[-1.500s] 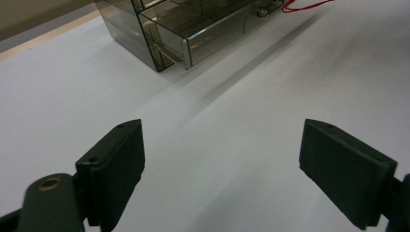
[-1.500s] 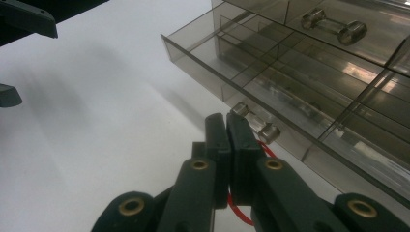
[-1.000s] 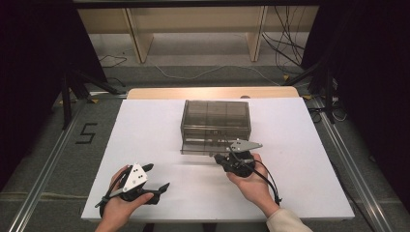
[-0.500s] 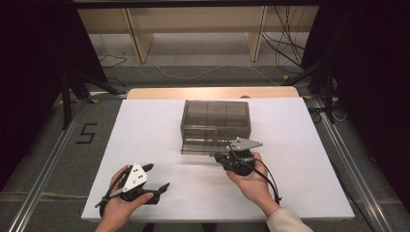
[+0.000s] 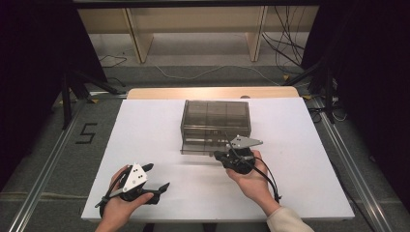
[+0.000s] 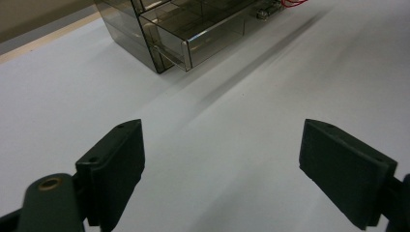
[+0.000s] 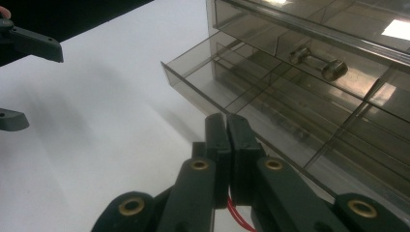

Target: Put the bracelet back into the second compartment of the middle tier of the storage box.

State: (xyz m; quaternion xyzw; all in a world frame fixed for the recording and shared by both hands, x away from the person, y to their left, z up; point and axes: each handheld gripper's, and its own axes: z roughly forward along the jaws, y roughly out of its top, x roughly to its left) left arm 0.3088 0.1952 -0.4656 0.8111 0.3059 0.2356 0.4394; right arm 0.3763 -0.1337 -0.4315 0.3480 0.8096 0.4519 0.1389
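High view: smoky transparent plastic drawer cabinet (image 5: 215, 118), bottom drawer (image 5: 200, 146) pulled out; right gripper (image 5: 225, 156) pressed together at drawer front; left gripper (image 5: 155, 177) spread, well apart on white table (image 5: 145, 125).

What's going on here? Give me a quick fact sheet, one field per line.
Setting: white table seen from above
Main object: smoky clear drawer box near the table's middle
Bottom drawer: pulled partway out
Right gripper: jaws pressed together, at the open drawer's front edge
Held by right gripper: cannot tell; jaws look closed on nothing visible
Left gripper: jaws wide apart, over bare table, away from the box
Likely work: handling the drawer, probably opening or closing it
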